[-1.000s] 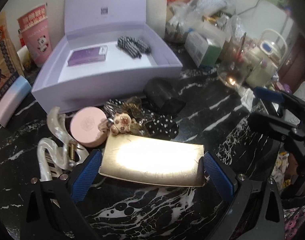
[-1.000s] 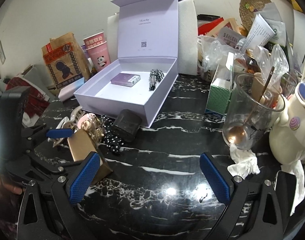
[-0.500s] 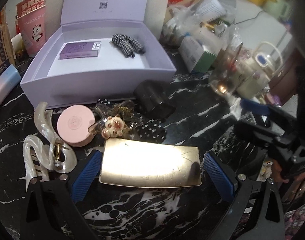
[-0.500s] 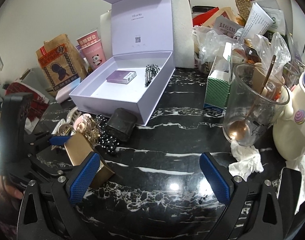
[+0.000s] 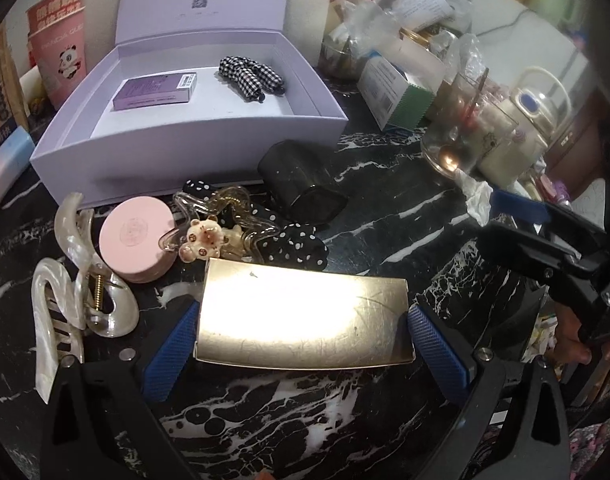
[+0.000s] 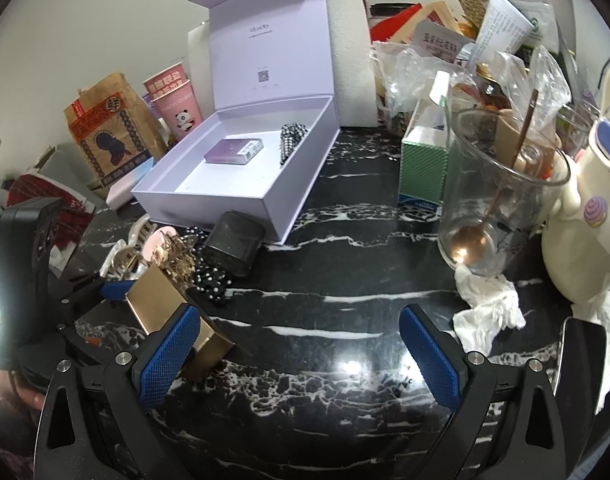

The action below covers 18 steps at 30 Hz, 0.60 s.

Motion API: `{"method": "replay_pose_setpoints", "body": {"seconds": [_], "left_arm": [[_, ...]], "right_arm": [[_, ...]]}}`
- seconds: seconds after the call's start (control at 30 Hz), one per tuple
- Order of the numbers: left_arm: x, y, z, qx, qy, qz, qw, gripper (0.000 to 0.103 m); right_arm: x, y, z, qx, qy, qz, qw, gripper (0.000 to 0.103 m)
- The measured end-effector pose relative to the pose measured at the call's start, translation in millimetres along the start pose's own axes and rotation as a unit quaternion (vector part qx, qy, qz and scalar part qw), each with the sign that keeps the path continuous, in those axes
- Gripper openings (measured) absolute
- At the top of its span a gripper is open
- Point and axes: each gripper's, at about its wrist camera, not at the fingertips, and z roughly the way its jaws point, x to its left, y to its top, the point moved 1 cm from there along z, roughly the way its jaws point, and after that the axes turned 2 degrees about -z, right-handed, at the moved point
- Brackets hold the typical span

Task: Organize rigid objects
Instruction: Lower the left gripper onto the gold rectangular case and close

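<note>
gold case [image 5: 305, 316] betw. left gripper [image 5: 303, 350] jaws

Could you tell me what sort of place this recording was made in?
Probably a lived-in home counter or dressing table: a black marble-patterned top crowded with hair clips, a pink compact, a tissue box and a cream kettle.

The open lilac cardboard box's [image 5: 185, 148] lid is cut off by the frame's top; its printed lettering is unreadably small.
</note>
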Motion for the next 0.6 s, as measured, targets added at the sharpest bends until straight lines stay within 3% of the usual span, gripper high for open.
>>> {"method": "replay_pose_setpoints", "body": {"seconds": [0.27, 0.43, 0.6], "left_arm": [[8.4, -3.5, 0.9, -0.015, -0.018, -0.031, 0.9992, 0.103], [11.0, -4.0, -7.4, -0.034, -0.009, -0.039, 0.9986, 0.089], [21.7, -6.3, -9.6, -0.028, -0.024, -0.070, 0.9969, 0.087]], "right_arm": [[0.0, -2.0, -1.8, -0.001, 0.001, -0.002, 1.000, 0.101], [-0.1, -2.3, -0.5, 0.001, 0.003, 0.002, 1.000, 0.101], [0.5, -2.7, 1.2, 0.004, 0.011, 0.005, 1.000, 0.101]]}}
